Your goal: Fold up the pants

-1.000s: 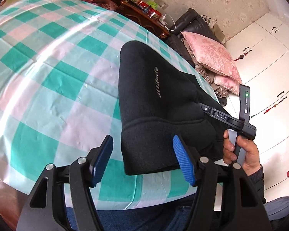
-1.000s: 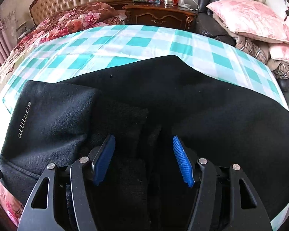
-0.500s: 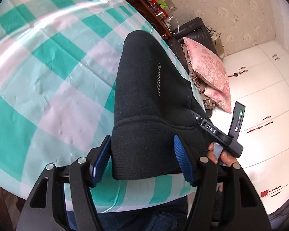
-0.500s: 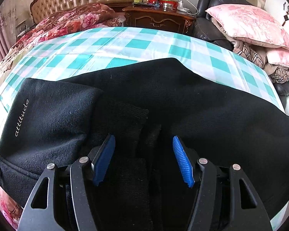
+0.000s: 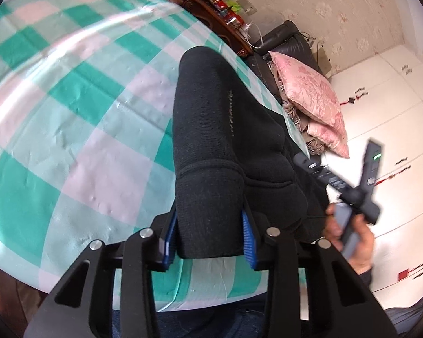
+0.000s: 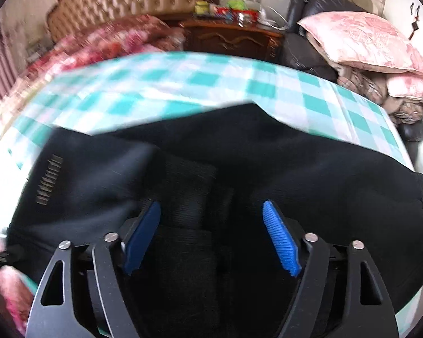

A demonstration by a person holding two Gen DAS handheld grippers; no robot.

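Left-wrist view shows the left tongs [image 5: 210, 238] closing on the ribbed cuff end of the black pants [image 5: 220, 140], with both blue pads against the sides of the cuff, so the cloth is gripped between them. The pants lie on a tabletop covered by a green, pink and white checked cloth [image 5: 70, 112], at its near right part, and run away toward the far right edge. To the right, a hand [image 5: 349, 239] holds the handle of the right tongs' body, blurred, with a small green light on it. Past the tabletop's right edge, pink pillows [image 5: 310, 93] are stacked on a dark leather seat beside white cupboard doors.

Right-wrist view shows the right tongs [image 6: 211, 233] with their jaws opening wide; folded layers of the pants lie below and between the blue pads [image 6: 280, 239], but the pads do not press on the fabric. A light printed word sits on the pants at the left. Farther off stand a dark wooden nightstand [image 6: 231, 39] and a tufted headboard [image 6: 132, 0].
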